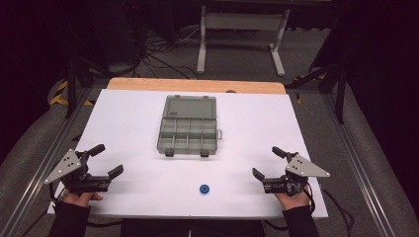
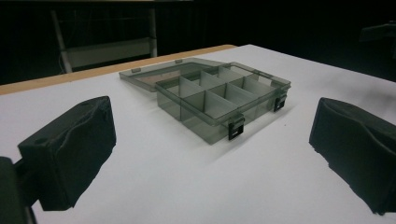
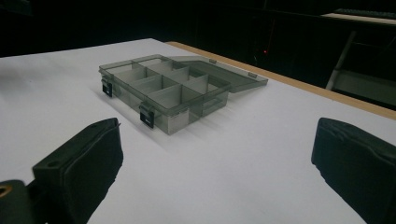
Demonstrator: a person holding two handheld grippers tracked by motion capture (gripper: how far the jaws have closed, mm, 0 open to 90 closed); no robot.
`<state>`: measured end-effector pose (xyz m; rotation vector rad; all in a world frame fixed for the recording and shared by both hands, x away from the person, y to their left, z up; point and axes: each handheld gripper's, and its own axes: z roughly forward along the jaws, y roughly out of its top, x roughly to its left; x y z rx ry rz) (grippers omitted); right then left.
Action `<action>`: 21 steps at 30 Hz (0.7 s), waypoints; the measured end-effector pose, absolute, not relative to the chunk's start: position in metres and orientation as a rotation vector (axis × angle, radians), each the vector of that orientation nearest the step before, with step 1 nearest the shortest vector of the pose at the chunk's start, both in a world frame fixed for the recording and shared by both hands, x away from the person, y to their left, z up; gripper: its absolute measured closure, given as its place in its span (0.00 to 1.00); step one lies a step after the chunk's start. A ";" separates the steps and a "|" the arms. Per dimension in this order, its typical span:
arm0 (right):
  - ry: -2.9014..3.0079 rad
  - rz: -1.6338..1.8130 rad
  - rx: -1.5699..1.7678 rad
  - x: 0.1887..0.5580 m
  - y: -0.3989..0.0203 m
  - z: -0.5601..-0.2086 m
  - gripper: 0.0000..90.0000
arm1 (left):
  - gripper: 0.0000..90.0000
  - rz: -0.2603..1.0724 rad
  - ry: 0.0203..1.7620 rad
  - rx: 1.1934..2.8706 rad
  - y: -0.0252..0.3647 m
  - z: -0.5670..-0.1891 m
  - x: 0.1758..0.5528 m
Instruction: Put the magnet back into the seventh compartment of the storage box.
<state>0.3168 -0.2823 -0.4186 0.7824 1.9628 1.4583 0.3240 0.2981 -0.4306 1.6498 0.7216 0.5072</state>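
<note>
A smoky clear compartment box (image 1: 189, 134) lies open in the middle of the white table, its lid (image 1: 190, 107) folded flat toward the far side and its several compartments empty. It appears ahead of the jaws in the left gripper view (image 2: 224, 105) and the right gripper view (image 3: 163, 93). A small blue ring-shaped part (image 1: 204, 188) rests near the front edge. My left gripper (image 1: 106, 160) sits at the front left, open, nothing between its jaws. At the front right my right gripper (image 1: 268, 163) is open and empty too.
The white board (image 1: 123, 123) lies on a wooden tabletop whose far edge (image 1: 197, 85) shows beyond it. Metal rails run along both sides. A white stand (image 1: 242, 34) and cables sit on the floor behind the table.
</note>
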 end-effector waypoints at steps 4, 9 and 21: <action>1.972 1.454 0.774 0.317 -0.279 -0.418 0.03 | 0.01 0.507 0.721 1.651 0.298 -0.431 0.324; 1.966 1.466 0.785 0.317 -0.279 -0.418 0.03 | 0.01 0.507 0.723 1.647 0.299 -0.431 0.324; 1.965 1.472 0.792 0.317 -0.278 -0.417 0.03 | 0.01 0.505 0.724 1.652 0.298 -0.431 0.325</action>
